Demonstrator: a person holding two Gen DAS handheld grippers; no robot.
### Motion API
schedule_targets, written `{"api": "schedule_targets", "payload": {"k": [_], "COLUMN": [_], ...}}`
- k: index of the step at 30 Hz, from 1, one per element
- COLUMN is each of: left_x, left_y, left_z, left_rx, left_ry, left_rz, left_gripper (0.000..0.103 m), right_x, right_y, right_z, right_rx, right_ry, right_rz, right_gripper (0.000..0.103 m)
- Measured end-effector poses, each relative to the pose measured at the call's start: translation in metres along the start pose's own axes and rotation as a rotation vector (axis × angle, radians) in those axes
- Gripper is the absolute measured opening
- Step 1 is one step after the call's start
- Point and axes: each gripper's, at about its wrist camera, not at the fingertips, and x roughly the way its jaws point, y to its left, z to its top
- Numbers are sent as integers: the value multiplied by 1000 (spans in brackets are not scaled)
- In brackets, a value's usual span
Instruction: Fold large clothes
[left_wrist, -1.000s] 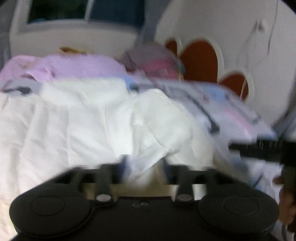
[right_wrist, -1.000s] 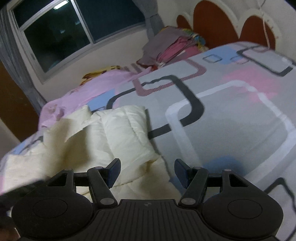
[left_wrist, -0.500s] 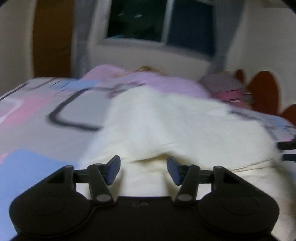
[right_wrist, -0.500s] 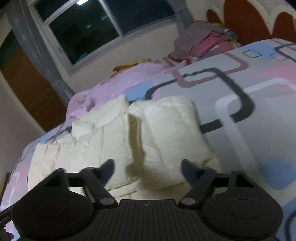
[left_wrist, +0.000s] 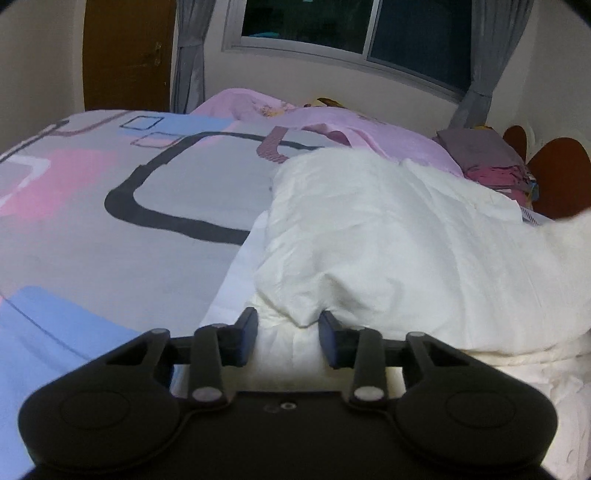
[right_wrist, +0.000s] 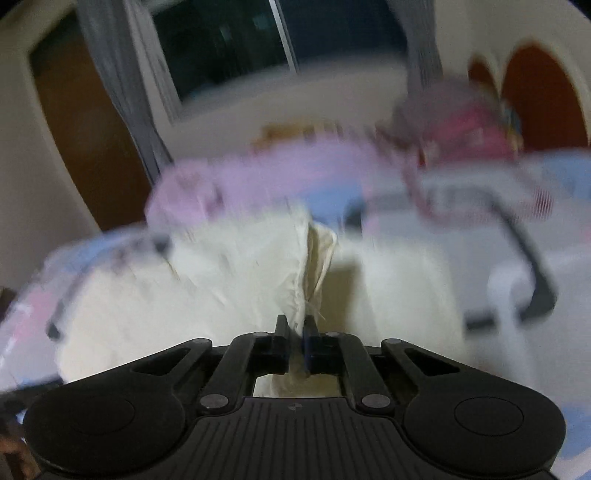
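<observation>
- Left gripper (left_wrist: 288, 338): fingers spread, a puffed fold of the cream garment (left_wrist: 388, 251) bulging between them, not pinched.
- Cream garment: crumpled on the patterned bedsheet (left_wrist: 110, 240), toward its right side, near the pink blanket (left_wrist: 332, 125).
- Right gripper (right_wrist: 294, 341): fingers pressed together, pinching a gathered edge of the cream garment (right_wrist: 258, 273); view blurred.
- Folded clothes pile (left_wrist: 487, 158): far right, beside the headboard (left_wrist: 557, 181).

A bed (left_wrist: 110, 258) with a grey, pink and blue patterned cover fills the left wrist view. A lilac sheet (left_wrist: 369, 129) lies at 12 o'clock, folded clothes (left_wrist: 484, 155) at 2, under a dark window (left_wrist: 351, 26); a brown door (left_wrist: 125, 51) stands at 11.
</observation>
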Motion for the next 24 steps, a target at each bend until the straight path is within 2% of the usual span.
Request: {"api": "schedule_targets", "payload": {"k": [2,3,6,10,14,19,22,23,24], "left_x": [3,3,3,3,4,6,5,2,-5], "left_y": [3,4,4,4,5,5,7,9,11], "left_z": [-3,-5,-5,-5,-3,-3,1,4,6], "left_rx": [3,5,9,23,26,37,68,83,93], "left_ry": [6,6,7,13,20,33,68,86,92], "left_rz": [-4,-7,-8,-10,-13,-16,-27,-26,-10], "left_gripper": [33,33,33,33,33,34,36,41,58], "right_x": [-20,-18,13,31,42,61,60,55,48], "right_y": [-1,-3,-23,-26,-32,-42,-42,-42,-41], "right_z": [3,0,-21,-42,-50,-65,-65,-62,-59], "right_rx": [-27,-44,-17,-43,-50,-62,-84,-80,-83], "right_ry": [-71,-61,71,115,132,204,231,234,222], "right_rz": [-14,-38,-109,-145,-161,-188,-189,-193,-212], "right_gripper": [6,6,6,6,6,6,7,10,22]}}
